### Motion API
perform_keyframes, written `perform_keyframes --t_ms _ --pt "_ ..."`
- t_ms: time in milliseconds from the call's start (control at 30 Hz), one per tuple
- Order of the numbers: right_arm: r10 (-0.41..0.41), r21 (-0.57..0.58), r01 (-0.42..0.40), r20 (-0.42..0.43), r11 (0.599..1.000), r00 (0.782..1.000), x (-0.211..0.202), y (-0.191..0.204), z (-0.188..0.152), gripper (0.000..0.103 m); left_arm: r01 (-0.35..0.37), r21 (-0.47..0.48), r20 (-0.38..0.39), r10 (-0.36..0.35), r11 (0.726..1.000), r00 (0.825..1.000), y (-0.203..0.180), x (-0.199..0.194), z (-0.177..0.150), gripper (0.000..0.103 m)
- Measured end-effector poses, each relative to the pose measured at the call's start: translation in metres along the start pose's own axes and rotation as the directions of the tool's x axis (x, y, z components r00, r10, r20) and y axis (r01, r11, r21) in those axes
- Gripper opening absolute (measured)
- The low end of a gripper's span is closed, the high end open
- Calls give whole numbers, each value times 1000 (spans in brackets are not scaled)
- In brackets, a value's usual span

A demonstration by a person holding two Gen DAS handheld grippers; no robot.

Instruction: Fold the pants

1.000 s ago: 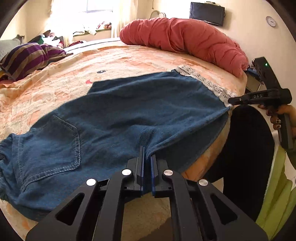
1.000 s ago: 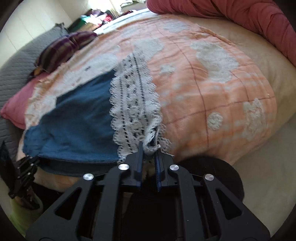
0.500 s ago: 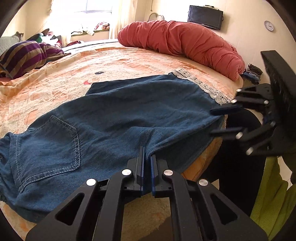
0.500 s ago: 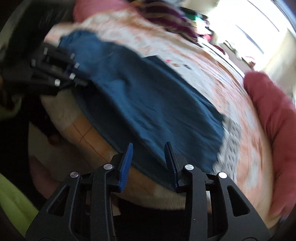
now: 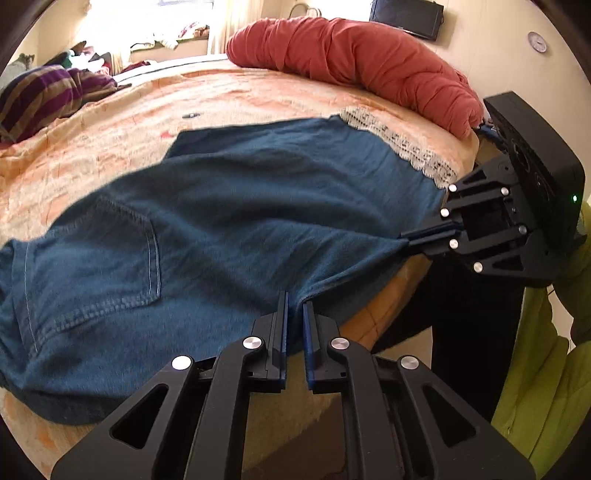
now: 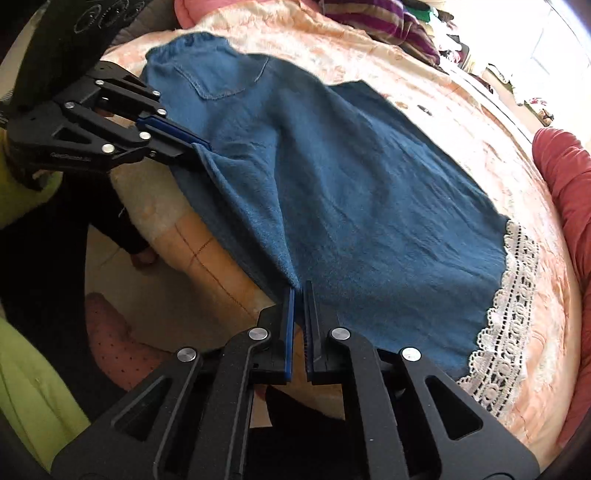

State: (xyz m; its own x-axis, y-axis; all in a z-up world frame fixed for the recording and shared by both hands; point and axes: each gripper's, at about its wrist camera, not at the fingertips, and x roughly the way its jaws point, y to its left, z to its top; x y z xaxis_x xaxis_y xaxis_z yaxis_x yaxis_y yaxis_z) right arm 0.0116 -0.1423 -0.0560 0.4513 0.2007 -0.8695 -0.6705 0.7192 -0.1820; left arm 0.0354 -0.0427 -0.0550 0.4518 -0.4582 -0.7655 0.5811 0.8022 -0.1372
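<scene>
Blue denim pants (image 5: 229,221) spread on bed (image 5: 110,147), near-side edge pinched by left gripper (image 5: 293,295) and right gripper (image 6: 298,291) fingers, likely ready for lifting that side over lengthwise.

home bedroom: large bed (image 5: 258,92) under peach patterned bedspread, rolled red duvet (image 5: 351,62) along far edge, striped pillow (image 5: 40,96), wall-mounted tv (image 5: 406,16), round wall clock (image 5: 537,40), bright window (image 5: 177,7) with what looks like clutter on sill.
</scene>
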Motion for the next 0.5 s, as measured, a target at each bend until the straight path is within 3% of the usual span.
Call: perform_keyframes --t_ms 133,267,400,500 --pt "46 20 -46 21 999 999 -9 -5 -5 6 19 -24 21 -19 1000 1000 4 -14 -5 8" --pt "59 73 -66 95 995 994 -29 -15 -11 7 -2 -47 76 5 999 997 9 -32 -7 16" --pt "67 99 -84 162 992 984 -46 -25 -13 25 -1 -11 110 2 1000 994 1 -42 -5 29" --pt "58 132 -83 182 988 982 -50 -31 -14 28 -11 62 95 5 998 995 -15 -34 -1 34"
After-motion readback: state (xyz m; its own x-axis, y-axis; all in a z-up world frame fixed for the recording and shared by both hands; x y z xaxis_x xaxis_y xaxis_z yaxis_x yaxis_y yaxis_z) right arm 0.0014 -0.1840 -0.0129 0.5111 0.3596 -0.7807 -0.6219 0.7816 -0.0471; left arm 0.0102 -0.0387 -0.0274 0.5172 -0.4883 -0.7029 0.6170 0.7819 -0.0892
